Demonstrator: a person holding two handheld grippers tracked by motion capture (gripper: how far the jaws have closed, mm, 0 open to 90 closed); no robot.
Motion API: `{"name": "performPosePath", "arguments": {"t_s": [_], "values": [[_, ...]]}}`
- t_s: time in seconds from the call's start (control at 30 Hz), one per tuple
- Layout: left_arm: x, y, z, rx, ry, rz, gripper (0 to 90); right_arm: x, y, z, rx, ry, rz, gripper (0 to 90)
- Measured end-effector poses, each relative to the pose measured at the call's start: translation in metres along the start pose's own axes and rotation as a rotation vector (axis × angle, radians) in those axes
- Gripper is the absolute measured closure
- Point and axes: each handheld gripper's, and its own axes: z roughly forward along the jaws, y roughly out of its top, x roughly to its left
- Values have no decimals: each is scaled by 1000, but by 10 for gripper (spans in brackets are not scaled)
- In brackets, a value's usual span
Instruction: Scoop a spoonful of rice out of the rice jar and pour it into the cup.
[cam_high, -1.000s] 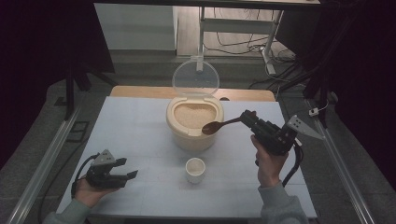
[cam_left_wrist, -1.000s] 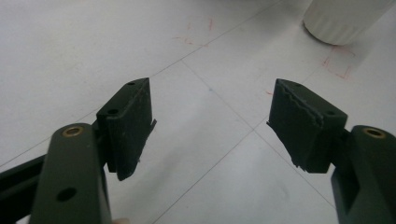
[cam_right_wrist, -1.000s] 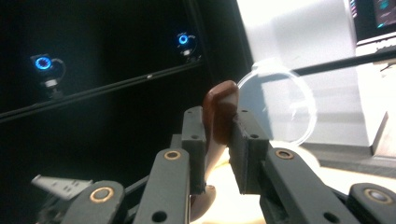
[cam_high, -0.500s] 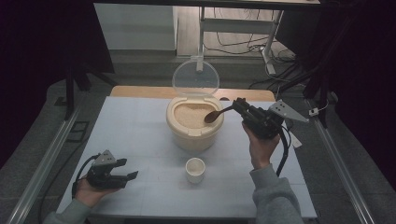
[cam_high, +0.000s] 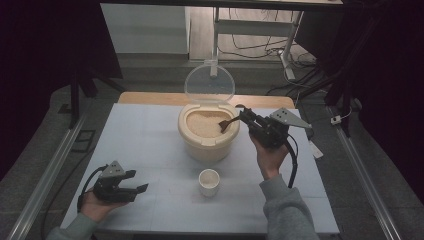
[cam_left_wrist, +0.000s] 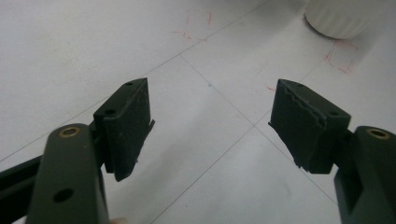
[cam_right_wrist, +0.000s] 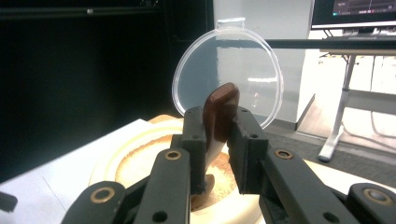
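A cream rice bin (cam_high: 207, 134) stands mid-table with its clear lid (cam_high: 209, 83) raised behind it and pale grain inside. My right gripper (cam_high: 243, 118) is shut on the handle of a brown spoon (cam_high: 226, 123), whose bowl dips into the grain at the bin's right side. In the right gripper view the spoon (cam_right_wrist: 219, 112) stands clamped between the pads (cam_right_wrist: 195, 133) above the bin (cam_right_wrist: 140, 161). A small white cup (cam_high: 209, 181) sits in front of the bin. My left gripper (cam_high: 134, 182) rests low at the front left, open, nothing between its pads (cam_left_wrist: 126, 123); the cup (cam_left_wrist: 338, 17) lies beyond it.
The white table (cam_high: 145, 135) has a wooden strip along its far edge. Metal rails (cam_high: 50, 170) run down both sides. A desk frame and cables stand on the floor behind. Red marks and thin grid lines cross the tabletop (cam_left_wrist: 201, 28).
My right gripper has carried the spoon leftward and slightly down, from beside the bin to over it, and the spoon's bowl is now in the grain. The left gripper has stayed put.
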Motion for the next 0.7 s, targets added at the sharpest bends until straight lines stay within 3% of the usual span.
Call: {"name": "performPosePath", "arguments": {"t_s": [0.07, 0.2, 0.23, 0.37, 0.63, 0.7], "values": [[0, 0, 0, -1, 0, -1, 284, -2, -4, 1, -8, 2, 23, 772], [-1, 0, 0, -1, 1, 2, 284, -10, -21, 8, -38, 15, 142, 773], [-1, 0, 0, -1, 1, 3, 284, -13, -29, 11, -63, 20, 195, 775], [-2, 0, 0, -3, 1, 5, 284, -16, -37, 13, -99, 19, 252, 777], [-1, 0, -1, -5, 2, 3, 285, -17, -37, 13, -153, 16, 291, 791], [-1, 0, -1, -6, 3, 4, 285, -19, -38, 14, -152, 12, 331, 795]]}}
